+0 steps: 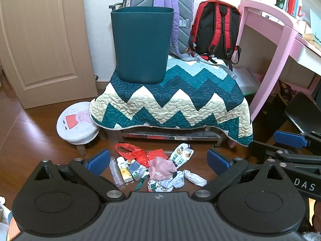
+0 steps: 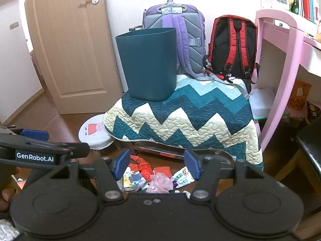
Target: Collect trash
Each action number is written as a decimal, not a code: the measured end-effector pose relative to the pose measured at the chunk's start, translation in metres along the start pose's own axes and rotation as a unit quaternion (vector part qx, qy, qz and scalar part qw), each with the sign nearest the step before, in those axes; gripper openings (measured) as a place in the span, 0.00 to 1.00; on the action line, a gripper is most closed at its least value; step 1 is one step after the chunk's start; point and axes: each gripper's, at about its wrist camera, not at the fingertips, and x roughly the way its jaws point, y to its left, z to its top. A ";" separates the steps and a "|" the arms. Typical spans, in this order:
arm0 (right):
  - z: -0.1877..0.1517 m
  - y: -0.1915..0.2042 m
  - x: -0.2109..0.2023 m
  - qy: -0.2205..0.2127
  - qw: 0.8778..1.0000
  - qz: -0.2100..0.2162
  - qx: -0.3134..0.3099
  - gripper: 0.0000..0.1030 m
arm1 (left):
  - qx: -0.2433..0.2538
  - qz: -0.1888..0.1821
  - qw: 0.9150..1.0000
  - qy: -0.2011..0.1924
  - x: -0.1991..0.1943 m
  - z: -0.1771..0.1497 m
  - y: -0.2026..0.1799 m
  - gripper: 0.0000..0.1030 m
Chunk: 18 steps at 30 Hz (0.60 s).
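Below and just ahead of our left gripper (image 1: pixel 157 159) and right gripper (image 2: pixel 157 165), both spread wide and empty, lies the floor-strewn heap of crumpled wrappers and bags (image 1: pixel 158 167), the left marginally nearer, beneath the dark teal plastic bin (image 1: pixel 141 44).

Dark teal plastic bin (image 1: pixel 141 46), plain, no pattern. Quilted cover (image 1: pixel 174 102) under it: zigzag bands of teal, cream and pale blue. Far side: purple-and-grey backpack (image 1: pixel 176 18); to its right a red-and-black backpack (image 1: pixel 217 30). Right: pink desk frame (image 1: pixel 280 46). Left: beige panelled door (image 1: pixel 40 40). White round stool (image 1: pixel 77 123) bears a pink cartoon pig in red. Near floor, dark brown: red bag (image 1: pixel 133 153), pink mesh wad (image 1: pixel 161 165), yellow-white carton (image 1: pixel 124 169). Blue gripper pads (image 1: pixel 98 160).
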 end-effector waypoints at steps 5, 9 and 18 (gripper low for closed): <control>0.001 0.001 0.000 0.000 1.000 0.001 0.000 0.59 | -0.002 0.001 1.000 -0.001 -0.001 0.001 0.001 1.00; 0.002 0.000 0.000 0.002 1.000 0.002 0.002 0.59 | -0.002 0.000 1.000 -0.001 -0.002 0.001 0.001 1.00; 0.000 -0.001 0.001 0.004 1.000 0.004 0.003 0.59 | -0.003 -0.007 1.000 0.004 0.000 0.000 0.000 1.00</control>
